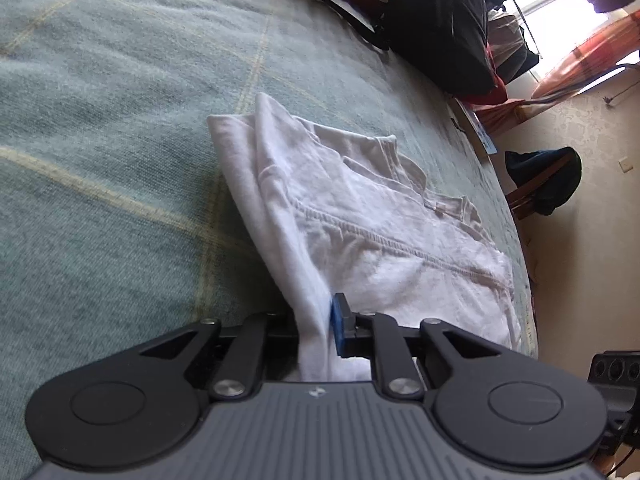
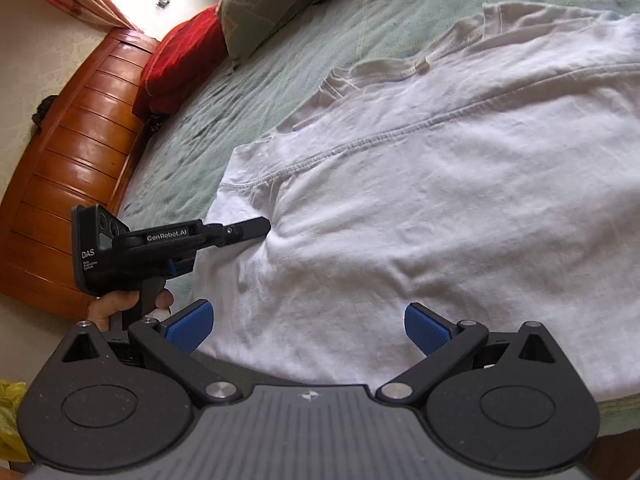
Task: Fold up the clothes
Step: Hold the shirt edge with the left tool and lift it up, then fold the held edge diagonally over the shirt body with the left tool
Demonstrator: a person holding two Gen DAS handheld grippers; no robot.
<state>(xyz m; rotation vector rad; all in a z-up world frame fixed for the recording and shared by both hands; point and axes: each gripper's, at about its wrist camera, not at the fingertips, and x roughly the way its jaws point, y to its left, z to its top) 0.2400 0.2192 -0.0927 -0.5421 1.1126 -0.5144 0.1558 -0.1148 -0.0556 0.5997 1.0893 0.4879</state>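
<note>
The left wrist camera sits low, close to the green bedspread (image 1: 100,128), rolled on its side and looking along its own closed fingers toward the black backpack (image 1: 440,24) and bright window (image 1: 560,0) beyond the white shirt (image 1: 360,220). The right wrist camera rides higher, looking steeply down past its spread blue pads (image 2: 190,326) at the white shirt (image 2: 440,200) from close range, facing the wooden headboard (image 2: 80,140) and red pillow (image 2: 180,56) beyond it. Both views share the shirt and bedspread; the right view also catches the left gripper (image 2: 256,227) at the shirt's edge.
</note>
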